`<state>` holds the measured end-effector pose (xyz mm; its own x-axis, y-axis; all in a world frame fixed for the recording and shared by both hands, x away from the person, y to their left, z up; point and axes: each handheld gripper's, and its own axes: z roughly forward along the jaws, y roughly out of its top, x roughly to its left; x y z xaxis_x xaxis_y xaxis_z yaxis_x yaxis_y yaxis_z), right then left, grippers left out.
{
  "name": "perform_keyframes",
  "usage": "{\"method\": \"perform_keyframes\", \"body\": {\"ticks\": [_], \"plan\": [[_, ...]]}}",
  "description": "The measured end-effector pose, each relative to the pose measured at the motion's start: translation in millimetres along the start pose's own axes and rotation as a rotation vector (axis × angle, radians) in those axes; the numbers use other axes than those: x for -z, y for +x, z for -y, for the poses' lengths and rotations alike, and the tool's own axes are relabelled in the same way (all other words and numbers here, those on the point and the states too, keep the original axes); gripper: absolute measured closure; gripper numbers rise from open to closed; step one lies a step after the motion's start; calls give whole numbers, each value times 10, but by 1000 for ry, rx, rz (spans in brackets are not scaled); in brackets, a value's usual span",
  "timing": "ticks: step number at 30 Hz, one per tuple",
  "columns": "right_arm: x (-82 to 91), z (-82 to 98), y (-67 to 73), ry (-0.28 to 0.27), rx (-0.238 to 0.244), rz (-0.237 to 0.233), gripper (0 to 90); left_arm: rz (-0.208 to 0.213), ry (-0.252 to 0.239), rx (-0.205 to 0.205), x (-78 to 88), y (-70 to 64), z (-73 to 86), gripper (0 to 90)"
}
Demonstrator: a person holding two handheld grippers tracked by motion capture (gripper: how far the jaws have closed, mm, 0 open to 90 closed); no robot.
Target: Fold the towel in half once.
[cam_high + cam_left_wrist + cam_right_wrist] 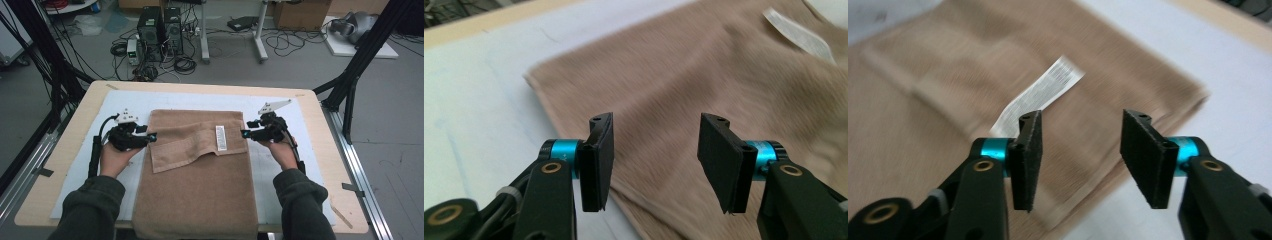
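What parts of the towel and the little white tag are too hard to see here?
- Printing on the white tag: too small in the high view, blurred in the right gripper view.
- Near end of the brown towel: cut off by the bottom edge of the high view.
- What lies under the folded-over flap: hidden by the flap itself.
- Tag's end in the left gripper view: cut off by the picture's edge.

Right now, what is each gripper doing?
Left gripper: open, holding nothing, over the towel.
Right gripper: open, holding nothing, above the towel's edge.

Left claw (651, 160) jaws apart, empty, over brown towel (704, 75), white label (799, 35).
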<state>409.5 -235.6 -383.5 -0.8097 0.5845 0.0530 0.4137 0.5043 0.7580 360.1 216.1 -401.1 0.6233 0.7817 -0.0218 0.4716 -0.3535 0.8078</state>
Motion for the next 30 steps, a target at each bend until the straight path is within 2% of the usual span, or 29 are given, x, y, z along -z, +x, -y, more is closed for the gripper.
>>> {"method": "perform_keyframes", "body": {"ticks": [2,6,10,11,12,13,16,18,21,24,30], "plan": [[-64,71,81,8,19,-10,539,4,-4,-23,25,-66,101,485],[-234,167,143,41,30,-24,576,37,15,-15,19,-137,254,503],[-422,260,150,78,15,-29,590,84,50,-11,-71,-194,400,535],[-476,288,144,99,12,-33,595,92,83,-21,-112,-205,419,546],[-505,318,148,89,6,-36,624,82,96,-38,-137,-225,430,546],[-503,333,149,73,1,-33,643,74,84,-39,-140,-234,430,556],[-500,343,147,66,-4,-54,783,71,81,-47,-153,-247,419,677],[-502,332,164,74,5,-60,828,74,83,-42,-156,-255,413,756],[-491,321,164,77,11,-69,852,77,74,-31,-138,-245,396,829],[-438,296,180,72,24,-67,856,65,52,-33,-66,-217,372,843],[-165,237,257,19,56,-82,856,61,22,-44,126,-211,336,848]]}}
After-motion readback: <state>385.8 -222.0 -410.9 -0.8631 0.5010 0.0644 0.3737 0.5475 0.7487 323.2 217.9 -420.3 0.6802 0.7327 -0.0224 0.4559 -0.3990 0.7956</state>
